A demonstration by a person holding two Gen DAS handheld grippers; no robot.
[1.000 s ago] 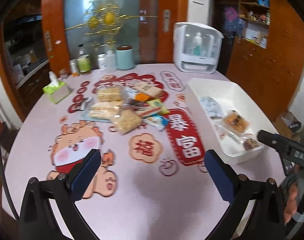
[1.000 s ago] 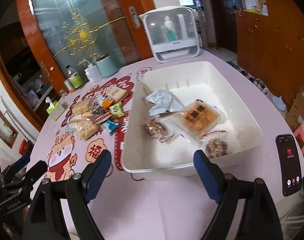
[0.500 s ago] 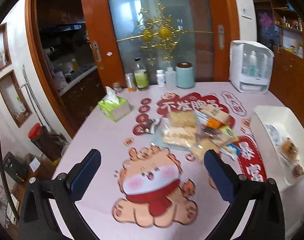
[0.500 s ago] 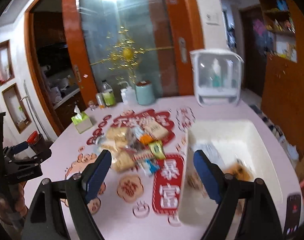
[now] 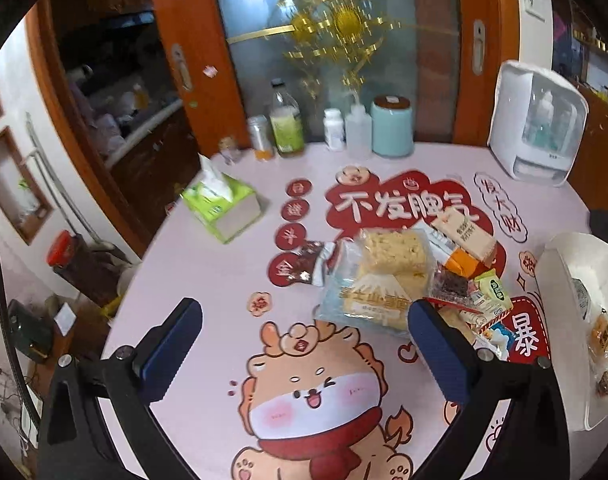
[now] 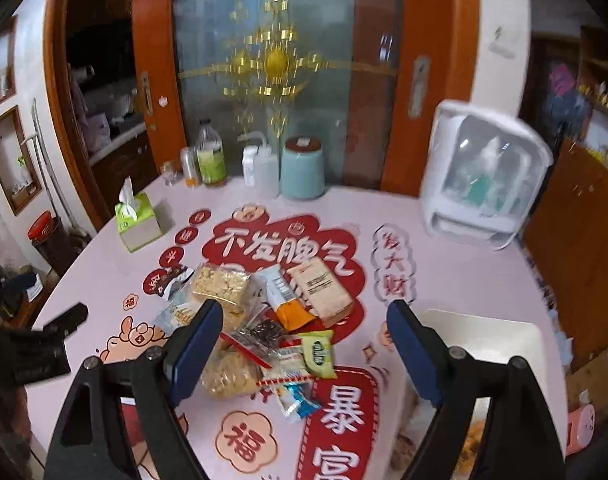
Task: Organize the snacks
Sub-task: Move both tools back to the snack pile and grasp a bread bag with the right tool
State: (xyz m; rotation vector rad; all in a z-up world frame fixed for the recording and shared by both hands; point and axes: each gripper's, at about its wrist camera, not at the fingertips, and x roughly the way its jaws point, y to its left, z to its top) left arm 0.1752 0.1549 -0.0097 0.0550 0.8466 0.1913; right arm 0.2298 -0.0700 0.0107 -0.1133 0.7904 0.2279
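Note:
A pile of wrapped snacks [image 5: 407,276] lies on the pink printed table, topped by a clear pack of yellow rice cakes [image 5: 391,252] and a beige bar [image 5: 463,232]. My left gripper [image 5: 302,316] is open and empty above the cartoon print, with the pile just past its right finger. The white bin [image 5: 563,272] at the right edge holds a few packets. In the right wrist view, my right gripper [image 6: 304,312] hangs open over the same snack pile [image 6: 272,320], touching nothing. The bin [image 6: 483,332] lies to the gripper's lower right.
A green tissue box [image 5: 220,208] stands at the table's left. Bottles and a teal canister [image 5: 391,128] line the back edge. A white countertop appliance [image 5: 535,128] stands at the back right. The table's rim curves close on the left, with clutter on the floor beyond it.
Both views have swung left, away from the white bin and onto the snack pile. The bin now shows only at the right edges. Both grippers stayed open and empty.

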